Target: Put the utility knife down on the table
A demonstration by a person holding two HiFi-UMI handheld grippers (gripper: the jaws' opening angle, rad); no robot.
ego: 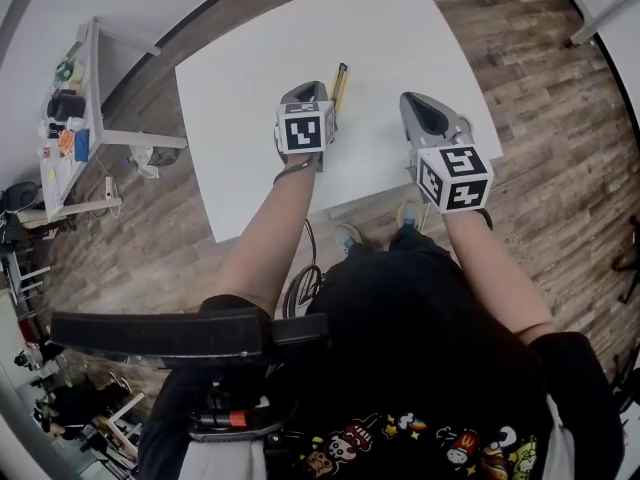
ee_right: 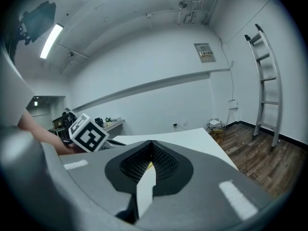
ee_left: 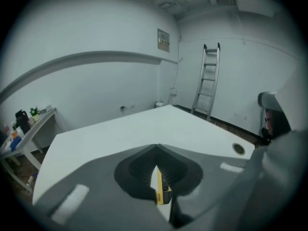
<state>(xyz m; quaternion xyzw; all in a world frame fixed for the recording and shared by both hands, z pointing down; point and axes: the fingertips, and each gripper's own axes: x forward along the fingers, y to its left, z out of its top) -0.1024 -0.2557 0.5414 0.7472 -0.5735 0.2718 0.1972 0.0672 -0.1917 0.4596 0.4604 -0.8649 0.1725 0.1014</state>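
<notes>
**Utility knife gripped over the white table**

Off the table's left side stands a narrow side bench (ego: 88, 88), cluttered with small items too small to make out.

The white table (ego: 240, 78) sits askew on a wood-plank floor (ego: 560, 98). The left gripper (ego: 308, 96) is over the table's near half, roughly at its middle, at the end of a bare forearm. In the left gripper view its jaws are clamped on the utility knife (ego: 340, 81), whose yellow body stands edge-on in the narrow slot between them. From the head view the knife juts out past the gripper's tips toward the table's far side. No view shows whether it touches the tabletop.

The right gripper (ego: 422, 108) hangs over the table's near right corner, apart from the left one. Its jaws are drawn together with only a thin slit between them, and nothing is held there. The right gripper view shows the marker cube (ee_right: 88, 132) of the left gripper off to its left.

A round cable hole (ee_left: 238, 148) sits in the tabletop near the table's right edge. Beyond the table's far right, a metal ladder (ee_left: 209, 81) leans against the wall.
</notes>
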